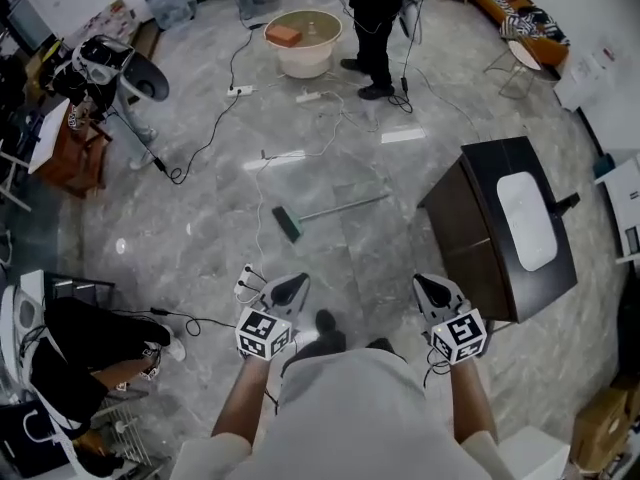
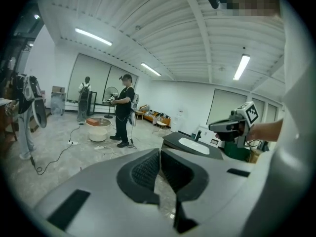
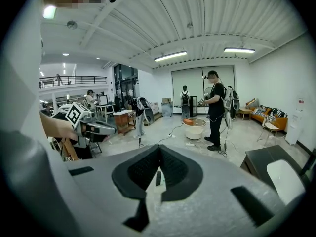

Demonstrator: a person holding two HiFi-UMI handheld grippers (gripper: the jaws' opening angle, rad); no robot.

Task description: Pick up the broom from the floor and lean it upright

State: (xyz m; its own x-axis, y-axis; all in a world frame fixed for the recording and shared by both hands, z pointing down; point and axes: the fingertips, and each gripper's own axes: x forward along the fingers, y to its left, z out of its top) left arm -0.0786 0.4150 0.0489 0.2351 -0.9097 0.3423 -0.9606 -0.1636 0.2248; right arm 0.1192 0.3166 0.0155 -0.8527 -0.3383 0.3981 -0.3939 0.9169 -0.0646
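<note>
I'm seeing bare grey floor [image 1: 330,268] lying open straight ahead, all the way to the broom [image 1: 325,211]. A dark cabinet [image 1: 470,223] is crowding the right side, near the broom's handle end. A white cable [image 1: 262,183] is trailing just left of the broom head. A black cable [image 1: 195,321] is snaking in at lower left. A standing person [image 1: 375,18] is blocking the far end.

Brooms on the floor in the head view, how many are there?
1. The broom lies flat on the floor mid-frame, ahead of the left hand-held gripper and the right hand-held gripper. Another could be hidden from view.
</note>
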